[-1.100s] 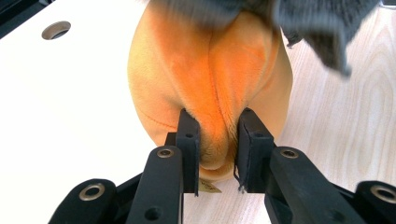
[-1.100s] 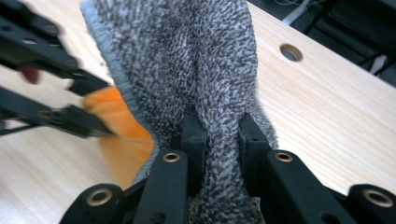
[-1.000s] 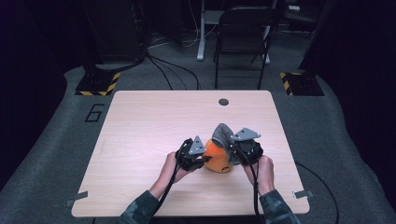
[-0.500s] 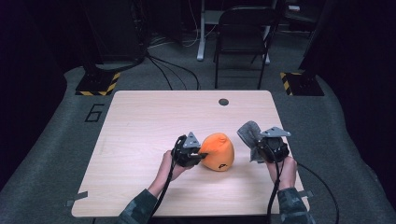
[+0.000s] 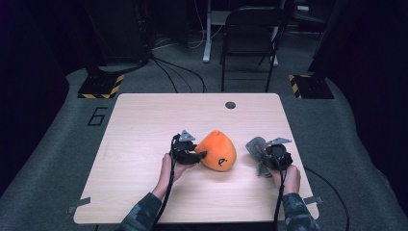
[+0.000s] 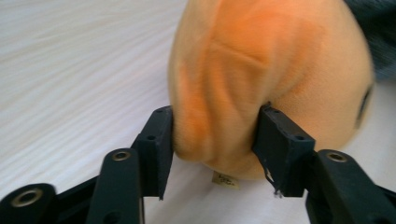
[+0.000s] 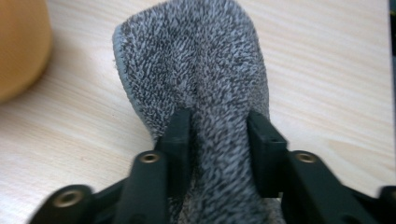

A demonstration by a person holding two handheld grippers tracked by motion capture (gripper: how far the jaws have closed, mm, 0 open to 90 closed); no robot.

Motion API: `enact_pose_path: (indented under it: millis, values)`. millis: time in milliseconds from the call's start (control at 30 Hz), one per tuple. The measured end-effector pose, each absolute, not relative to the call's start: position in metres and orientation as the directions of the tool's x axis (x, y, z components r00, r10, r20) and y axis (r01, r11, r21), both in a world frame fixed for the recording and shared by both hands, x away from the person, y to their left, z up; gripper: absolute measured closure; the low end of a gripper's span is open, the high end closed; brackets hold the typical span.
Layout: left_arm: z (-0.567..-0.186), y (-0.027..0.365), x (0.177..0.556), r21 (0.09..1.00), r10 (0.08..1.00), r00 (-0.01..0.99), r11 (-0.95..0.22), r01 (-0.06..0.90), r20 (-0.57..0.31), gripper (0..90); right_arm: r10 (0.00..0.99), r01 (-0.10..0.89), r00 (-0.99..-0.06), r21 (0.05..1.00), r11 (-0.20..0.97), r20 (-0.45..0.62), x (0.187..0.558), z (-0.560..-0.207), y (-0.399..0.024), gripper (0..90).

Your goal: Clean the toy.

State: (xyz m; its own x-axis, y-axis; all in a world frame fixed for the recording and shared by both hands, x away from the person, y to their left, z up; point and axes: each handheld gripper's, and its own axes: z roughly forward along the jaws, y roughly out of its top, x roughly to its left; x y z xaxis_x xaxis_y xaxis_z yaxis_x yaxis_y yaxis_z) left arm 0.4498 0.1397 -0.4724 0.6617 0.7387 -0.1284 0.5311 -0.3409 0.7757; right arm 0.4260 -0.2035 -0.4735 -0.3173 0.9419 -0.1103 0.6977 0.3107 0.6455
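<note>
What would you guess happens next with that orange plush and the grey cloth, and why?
Probably both grippers let go fully and draw back. The plush and the cloth already lie apart on the table, and both sets of jaws have just been opening, though the left gripper and right gripper have each thing between their pads.

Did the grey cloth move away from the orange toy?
Yes. The grey cloth, in the right gripper, went right toward the table edge, leaving the orange toy.

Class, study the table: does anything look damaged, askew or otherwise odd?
Mostly tidy. One oddity: in the left gripper view, the pad right of the orange plush has a frayed, chipped lower edge. The grey cloth is bunched between the right gripper's jaws. Nothing is spilled on the table.
</note>
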Motion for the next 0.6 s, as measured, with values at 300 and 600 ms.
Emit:
enact_pose_path:
  millis: [300, 600]
  values:
    - [-0.482, 0.16, 0.462, 0.801, 0.818, 0.548, -0.207, 0.562, -0.172, 27.7, 0.95, 0.698, -0.303, 0.663, 0.271, -0.07, 0.429, -0.476, -0.205, 19.2]
    - [-0.467, 0.175, 0.445, 0.834, 0.838, 0.538, -0.23, 0.501, -0.092, 15.3, 0.936, 0.636, -0.353, 0.731, 0.249, -0.012, 0.404, -0.455, -0.225, 2.0]
